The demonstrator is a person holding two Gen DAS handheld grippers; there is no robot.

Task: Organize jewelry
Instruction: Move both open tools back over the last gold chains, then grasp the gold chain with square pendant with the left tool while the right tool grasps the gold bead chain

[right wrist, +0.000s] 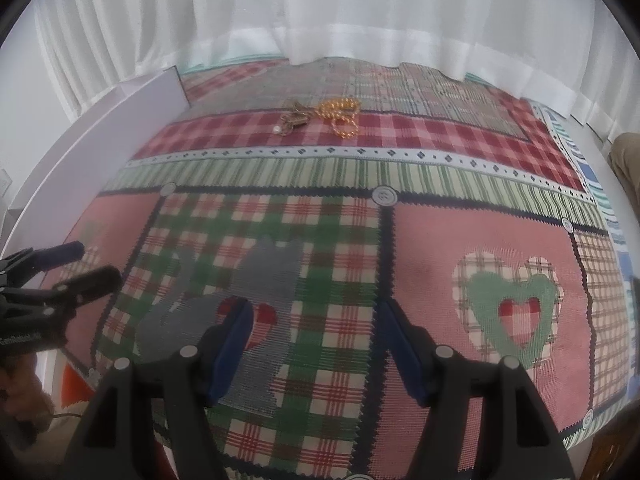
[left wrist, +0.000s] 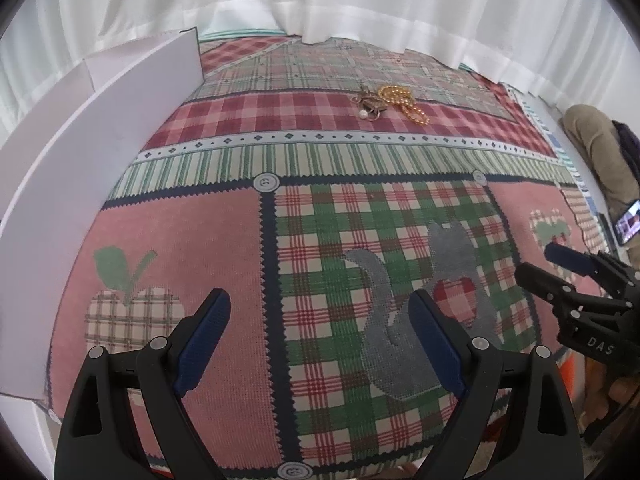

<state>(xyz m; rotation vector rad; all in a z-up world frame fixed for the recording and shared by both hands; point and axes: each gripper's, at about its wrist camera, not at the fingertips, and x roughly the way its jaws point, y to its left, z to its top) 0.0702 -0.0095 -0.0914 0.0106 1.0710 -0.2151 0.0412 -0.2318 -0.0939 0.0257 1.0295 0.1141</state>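
A gold bead necklace (left wrist: 402, 101) (right wrist: 340, 116) lies bunched on the red check band at the far side of the patchwork cloth. Touching its left side is a brownish chain piece with a white pearl (left wrist: 368, 105) (right wrist: 292, 119). My left gripper (left wrist: 320, 300) hovers open over the near part of the cloth, by the grey cat patch, nothing between its blue pads. My right gripper (right wrist: 316, 310) is open too, empty, above the green check square; it also shows at the right edge of the left wrist view (left wrist: 536, 262). Both are well short of the jewelry.
A white open box (left wrist: 72, 152) (right wrist: 100, 136) stands along the left edge of the patchwork cloth (left wrist: 224, 240). White curtains (left wrist: 360, 0) hang behind. At the right edge a person's beige trouser leg (left wrist: 600, 148) and a lit phone (left wrist: 628, 224) show.
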